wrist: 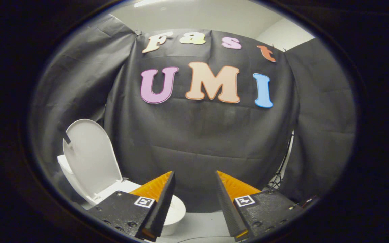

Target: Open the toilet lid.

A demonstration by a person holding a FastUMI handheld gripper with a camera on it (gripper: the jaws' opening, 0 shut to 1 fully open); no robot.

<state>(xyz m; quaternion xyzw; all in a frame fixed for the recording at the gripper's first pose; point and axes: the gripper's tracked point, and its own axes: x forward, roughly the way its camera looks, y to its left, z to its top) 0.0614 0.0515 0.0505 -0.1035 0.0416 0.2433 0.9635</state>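
Note:
A white toilet (177, 211) stands low on the left, partly hidden behind my left finger. Its white lid (91, 157) is raised upright and leans back against the tank (64, 168), with the seat and bowl rim showing below it. My gripper (194, 177) is open, held up and to the right of the toilet, with nothing between its fingers. The lid is well to the left of the left finger and apart from it.
Black cloth walls close the booth behind and on both sides. A thin black wire stand (280, 172) shows at the right seam of the cloth. Pale floor (201, 222) lies between and below the fingers.

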